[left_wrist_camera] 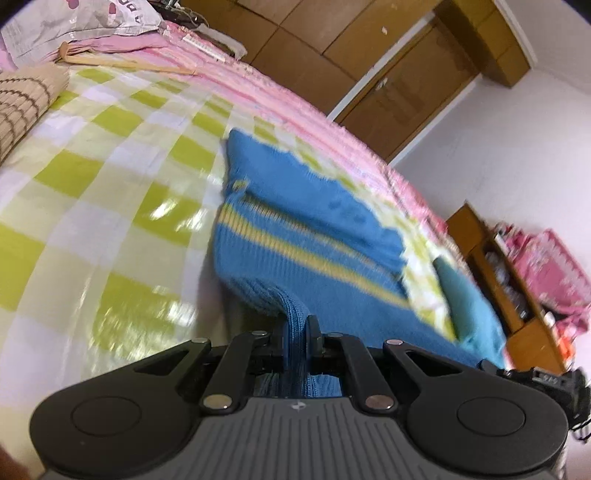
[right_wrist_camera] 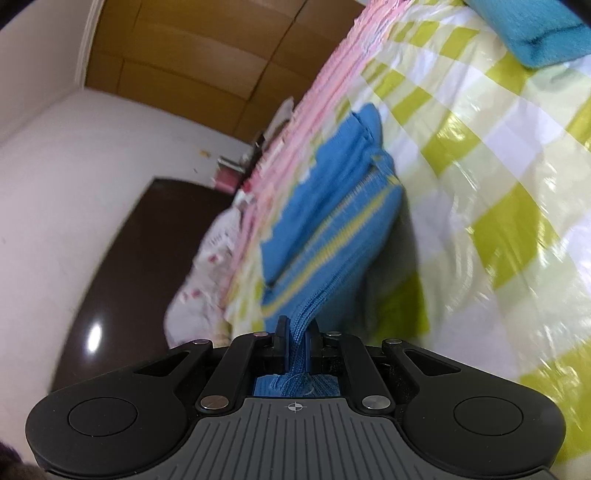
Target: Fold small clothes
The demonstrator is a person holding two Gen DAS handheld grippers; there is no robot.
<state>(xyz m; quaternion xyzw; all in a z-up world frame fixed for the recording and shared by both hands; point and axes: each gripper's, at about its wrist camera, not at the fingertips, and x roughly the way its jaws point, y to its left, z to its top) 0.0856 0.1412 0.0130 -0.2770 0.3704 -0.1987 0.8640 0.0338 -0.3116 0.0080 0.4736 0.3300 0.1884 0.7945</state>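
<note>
Blue knit garment (left_wrist_camera: 295, 236) is lying partly folded at frame centre; left gripper (left_wrist_camera: 295, 334) and right gripper (right_wrist_camera: 296, 332) are each clamping its ribbed edge, fold unfinished.

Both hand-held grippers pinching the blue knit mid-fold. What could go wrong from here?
1. The left hand-held gripper and right hand-held gripper each clamp only a narrow bunch of the blue sweater; the stretchy rib may slip out.
2. The checked cover looks glossy, so the part resting on it may slide and skew the fold.
3. A teal garment lies close by; the swung fabric could drag it.
</note>
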